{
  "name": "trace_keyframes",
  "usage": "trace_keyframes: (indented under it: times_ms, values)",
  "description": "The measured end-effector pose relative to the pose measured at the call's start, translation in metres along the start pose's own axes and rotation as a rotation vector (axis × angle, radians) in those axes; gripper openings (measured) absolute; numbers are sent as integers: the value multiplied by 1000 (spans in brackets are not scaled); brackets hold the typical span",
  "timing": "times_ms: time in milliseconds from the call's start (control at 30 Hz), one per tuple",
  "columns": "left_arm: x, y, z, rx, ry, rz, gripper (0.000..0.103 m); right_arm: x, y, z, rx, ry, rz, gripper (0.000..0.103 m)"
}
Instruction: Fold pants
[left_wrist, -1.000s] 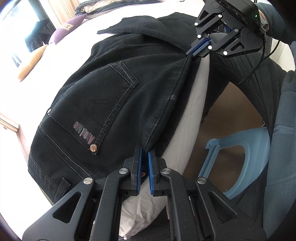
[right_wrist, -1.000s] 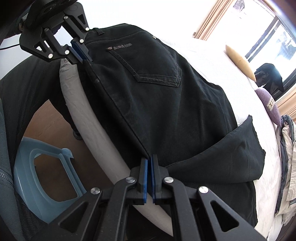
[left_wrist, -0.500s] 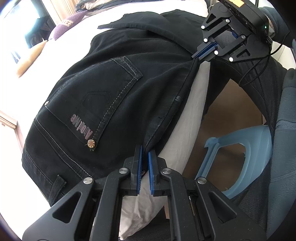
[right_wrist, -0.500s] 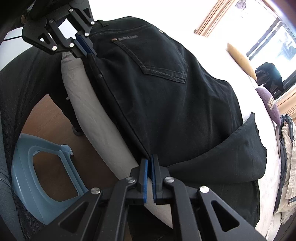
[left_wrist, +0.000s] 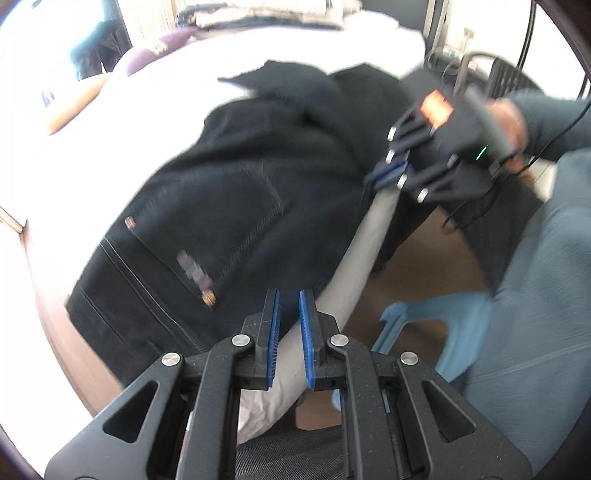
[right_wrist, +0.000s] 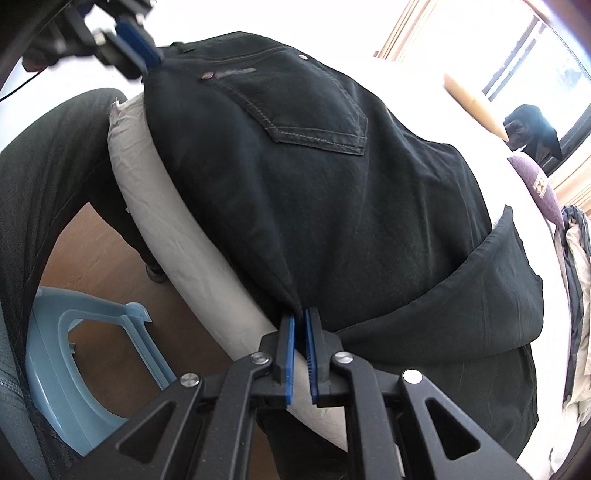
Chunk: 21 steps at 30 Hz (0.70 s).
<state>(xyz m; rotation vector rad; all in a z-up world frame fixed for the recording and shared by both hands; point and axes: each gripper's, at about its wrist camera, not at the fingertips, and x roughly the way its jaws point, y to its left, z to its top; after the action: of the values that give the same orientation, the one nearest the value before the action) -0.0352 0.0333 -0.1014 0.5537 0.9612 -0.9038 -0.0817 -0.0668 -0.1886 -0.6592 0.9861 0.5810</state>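
Black pants lie on the white bed, back pocket up, legs folded over at the far end; they also fill the right wrist view. My left gripper is open and empty at the near edge of the pants, with grey sheet between its pads. My right gripper has its jaws slightly apart at the pants' seam edge, the cloth tip just at the pad ends. It shows blurred in the left wrist view. The left gripper appears blurred in the right wrist view.
The bed's grey sheet edge runs under the pants. A light blue plastic stool stands on the wooden floor beside the bed. A pile of clothes and a purple cushion lie at the far side.
Both grippers have opened and let go of the pants' edge. The pants now rest on the bed and both grippers are pulling back.
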Motion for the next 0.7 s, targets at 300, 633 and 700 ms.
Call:
trace_keyframes:
  times_ms: [300,633,700]
  values:
    - [29,7,65,-90,-78,10,10,-1,-3,0,65,-14,16,13]
    - [86,29,42,-201,35,-18,10,-31,-24,-10,177,-78,126,51]
    - [71,35,44,-220,11,2,10,-46,-48,-12,253,-114,131,52]
